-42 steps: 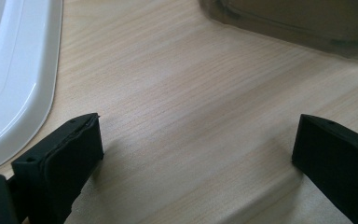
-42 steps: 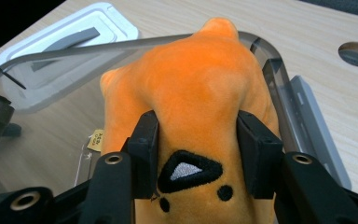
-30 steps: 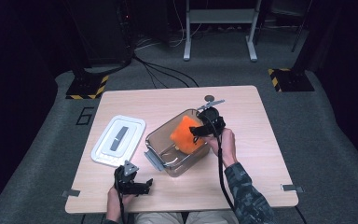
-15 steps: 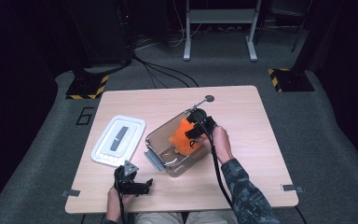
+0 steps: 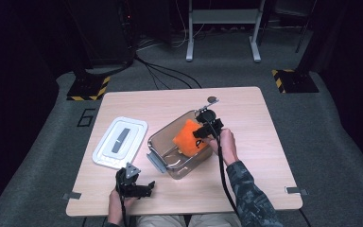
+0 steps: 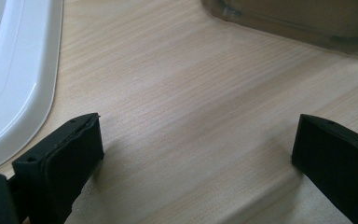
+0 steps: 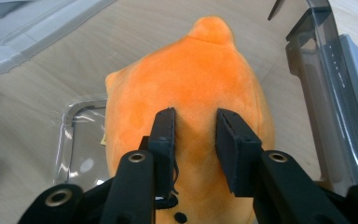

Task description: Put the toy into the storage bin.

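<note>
An orange plush toy [image 5: 187, 138] stands inside a clear plastic container [image 5: 169, 166] at the middle of the table. My right gripper [image 5: 202, 134] reaches it from the right, and its jaws have just been closing. In the right gripper view the two black pads [image 7: 164, 128] pinch a fold of the orange plush toy [image 7: 191, 74], so my right gripper [image 7: 196, 114] is shut on it. My left gripper [image 5: 146, 186] rests near the table's front edge. In its own view my left gripper [image 6: 198, 128] is open over bare wood.
A white lid [image 5: 120, 142] lies left of the container, and its edge [image 6: 14, 70] is close to my left jaw. A small dark round object [image 5: 212, 100] sits near the far edge. The container's wall [image 7: 317, 70] rises right of the toy.
The right gripper's jaws have closed onto the plush toy, and that hand has edged slightly left. The left gripper has stayed where it was.
</note>
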A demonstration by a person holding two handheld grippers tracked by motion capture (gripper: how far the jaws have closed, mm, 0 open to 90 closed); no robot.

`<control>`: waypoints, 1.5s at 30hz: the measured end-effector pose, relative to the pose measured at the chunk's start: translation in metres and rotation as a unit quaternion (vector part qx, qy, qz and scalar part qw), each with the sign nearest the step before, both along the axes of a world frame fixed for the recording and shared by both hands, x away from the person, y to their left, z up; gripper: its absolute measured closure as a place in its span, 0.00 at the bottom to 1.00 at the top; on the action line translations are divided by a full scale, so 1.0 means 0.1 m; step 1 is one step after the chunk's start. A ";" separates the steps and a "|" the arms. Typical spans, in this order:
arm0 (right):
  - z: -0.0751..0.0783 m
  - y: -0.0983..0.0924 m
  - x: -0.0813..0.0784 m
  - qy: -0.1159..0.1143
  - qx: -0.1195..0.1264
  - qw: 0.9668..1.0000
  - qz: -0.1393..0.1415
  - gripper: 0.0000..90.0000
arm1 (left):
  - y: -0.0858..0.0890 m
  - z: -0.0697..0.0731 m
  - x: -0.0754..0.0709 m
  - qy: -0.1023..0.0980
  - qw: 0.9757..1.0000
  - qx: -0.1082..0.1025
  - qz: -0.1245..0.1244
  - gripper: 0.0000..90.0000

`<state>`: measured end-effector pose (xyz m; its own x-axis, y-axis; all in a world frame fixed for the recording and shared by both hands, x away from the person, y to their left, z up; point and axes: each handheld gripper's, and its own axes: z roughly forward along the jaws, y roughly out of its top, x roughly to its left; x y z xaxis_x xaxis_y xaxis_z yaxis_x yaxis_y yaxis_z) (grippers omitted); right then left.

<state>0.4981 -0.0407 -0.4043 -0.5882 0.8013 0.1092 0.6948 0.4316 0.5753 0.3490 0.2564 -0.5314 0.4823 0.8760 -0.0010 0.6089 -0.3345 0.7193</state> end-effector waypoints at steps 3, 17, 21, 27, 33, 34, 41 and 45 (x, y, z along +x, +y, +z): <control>0.02 -0.02 -0.03 -0.019 -0.001 1.000 0.009 0.64 | 0.00 0.00 0.00 0.001 1.000 0.000 -0.001 0.02; 0.26 -0.27 -0.37 -0.100 0.051 0.994 0.016 0.16 | 0.00 0.00 0.00 0.002 1.000 0.000 -0.002 0.02; 0.32 -0.38 -0.51 -0.121 0.057 0.991 0.013 0.07 | 0.00 0.00 0.00 0.002 1.000 0.001 -0.001 0.02; 0.34 -0.56 -0.67 -0.140 0.056 0.988 0.002 0.00 | 0.00 0.00 0.00 0.002 1.000 0.000 -0.002 0.02; 0.27 -0.83 -0.84 -0.155 0.063 0.985 -0.027 0.00 | 0.00 0.00 0.00 0.002 1.000 0.000 -0.001 0.02; 0.25 -0.87 -0.87 -0.157 0.065 0.985 -0.032 0.00 | 0.00 0.00 0.00 0.002 1.000 0.000 -0.001 0.02; -0.10 -1.20 -1.01 -0.147 0.067 0.985 -0.059 0.00 | 0.00 0.00 0.00 0.002 1.000 0.000 -0.002 0.02; -0.37 -1.37 -1.05 -0.132 0.065 0.986 -0.083 0.00 | 0.00 0.00 0.00 0.002 1.000 0.000 -0.001 0.02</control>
